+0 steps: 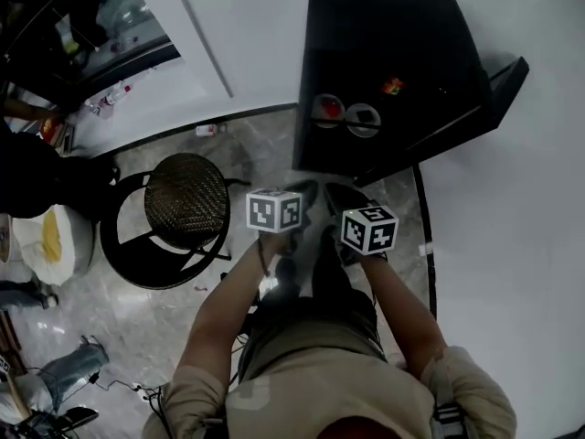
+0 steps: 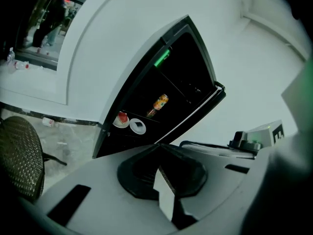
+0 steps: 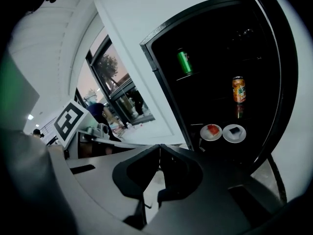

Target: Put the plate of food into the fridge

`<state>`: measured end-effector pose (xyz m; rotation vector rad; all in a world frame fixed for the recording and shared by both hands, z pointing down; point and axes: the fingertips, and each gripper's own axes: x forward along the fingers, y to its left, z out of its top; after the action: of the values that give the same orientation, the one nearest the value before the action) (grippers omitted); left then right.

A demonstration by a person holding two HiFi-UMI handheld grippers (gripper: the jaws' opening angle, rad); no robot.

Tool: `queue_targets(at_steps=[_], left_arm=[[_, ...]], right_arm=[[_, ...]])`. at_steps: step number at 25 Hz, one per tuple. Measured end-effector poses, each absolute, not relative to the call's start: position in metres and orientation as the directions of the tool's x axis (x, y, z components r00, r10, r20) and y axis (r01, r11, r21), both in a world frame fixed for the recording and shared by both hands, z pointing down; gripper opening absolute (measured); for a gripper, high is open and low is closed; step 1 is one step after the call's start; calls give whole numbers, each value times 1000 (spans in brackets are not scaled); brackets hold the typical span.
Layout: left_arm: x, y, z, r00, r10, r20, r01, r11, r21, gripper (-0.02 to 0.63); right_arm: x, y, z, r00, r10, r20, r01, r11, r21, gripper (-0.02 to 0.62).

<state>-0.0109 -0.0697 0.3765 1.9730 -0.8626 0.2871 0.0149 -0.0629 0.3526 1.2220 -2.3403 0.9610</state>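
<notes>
While food plate (image 3: 211, 131) sits inside, fridge (image 3: 215, 33) stands open.

Cannot identify the red food on the plate (image 3: 211, 131) toward the shelf (image 3: 222, 143) left edge, nor the dark piece on the neighbouring plate (image 3: 234, 133). Cannot read the print on the orange can (image 3: 238, 89). Cut off at the picture's left edge: woven stool (image 2: 14, 155).

White plate of red food (image 3: 211, 131) sits inside open black fridge (image 3: 215, 43).
</notes>
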Motion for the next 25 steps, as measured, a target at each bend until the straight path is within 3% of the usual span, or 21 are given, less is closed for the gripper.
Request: queue_targets(at_steps=[11,25], left_arm=[[-43,-63,324,705,-507,495,-703,-412,580,11],[-70,-30,289,724,-537,433,-683,-474,556,11]], right_arm=[[4,-48,300,-596,-617,513,-802,431,-414,23],[-43,-10,269,-639,-583,503,-761,576,-299,23]])
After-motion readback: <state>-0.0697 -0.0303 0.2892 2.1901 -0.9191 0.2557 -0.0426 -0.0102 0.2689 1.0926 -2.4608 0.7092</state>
